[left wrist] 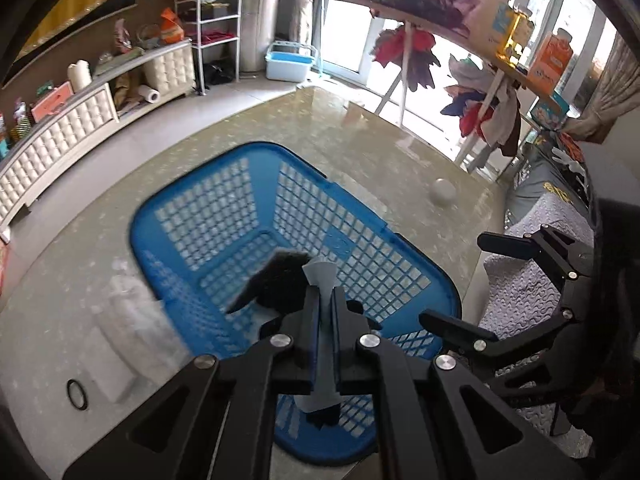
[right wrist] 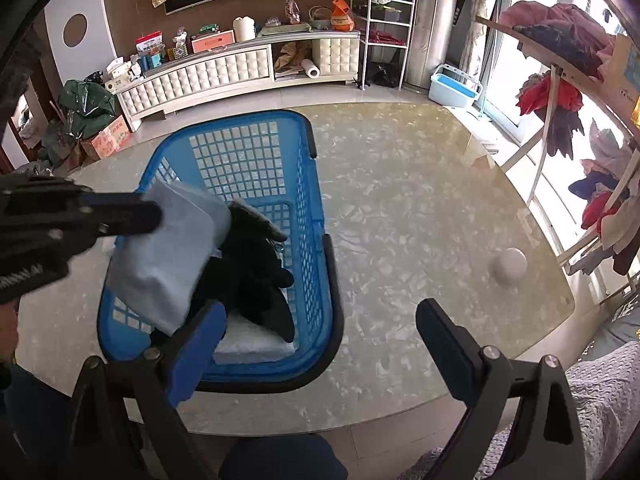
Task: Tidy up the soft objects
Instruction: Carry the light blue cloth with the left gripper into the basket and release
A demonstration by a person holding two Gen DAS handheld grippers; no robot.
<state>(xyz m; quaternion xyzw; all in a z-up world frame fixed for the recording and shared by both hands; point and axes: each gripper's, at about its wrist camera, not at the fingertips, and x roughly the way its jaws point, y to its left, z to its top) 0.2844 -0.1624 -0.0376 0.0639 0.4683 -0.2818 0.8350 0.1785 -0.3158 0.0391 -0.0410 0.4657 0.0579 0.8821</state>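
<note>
Your left gripper (left wrist: 325, 312) is pinching a pale blue cloth (right wrist: 168, 252) between its fingers, holding it above the blue basket (right wrist: 312, 216). Your right gripper (right wrist: 320, 332) is hovering with fingers spread. Black gloves (right wrist: 252, 264) are lying inside the basket; farther off, a white ball (right wrist: 510, 264) is sitting on the tabletop (right wrist: 400, 220).

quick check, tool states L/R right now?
Left tool: shut on pale cloth, above basket.
Right tool: open, holding nothing.
</note>
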